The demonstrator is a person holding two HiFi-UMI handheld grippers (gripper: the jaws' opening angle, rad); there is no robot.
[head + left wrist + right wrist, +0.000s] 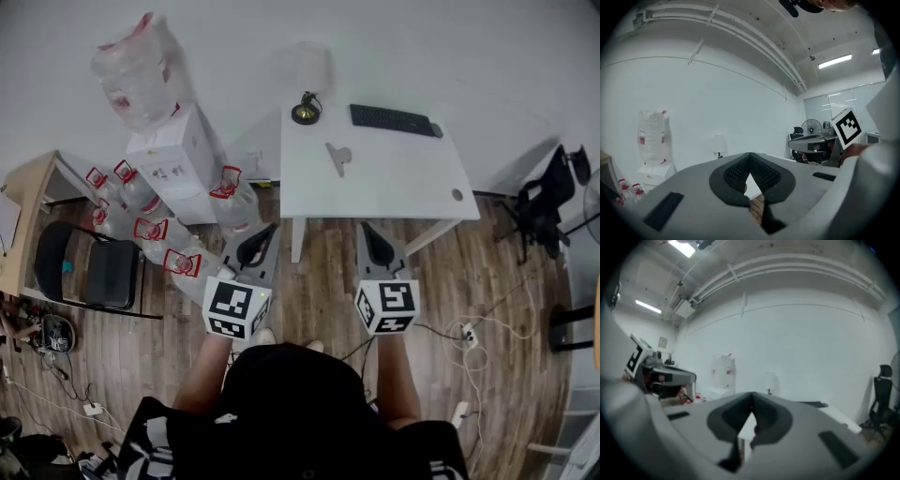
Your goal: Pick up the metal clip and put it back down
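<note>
The metal clip (337, 157) lies flat on the white table (394, 183), a little left of the middle, with nothing touching it. Both grippers hang over the wood floor in front of the table's near edge, well short of the clip. My left gripper (265, 231) points at the table's left front corner, its jaws together and nothing between them (750, 157). My right gripper (368, 228) is level with it below the table's middle, also shut and empty (751, 405). The clip does not show in either gripper view.
A small lamp (306, 108) and a black keyboard (392, 119) sit along the table's far edge, and a small round object (457, 195) is near its right front corner. Water jugs and a white box (178, 164) stand left of the table. A black chair (103, 272) is further left, an office chair (544, 202) at right.
</note>
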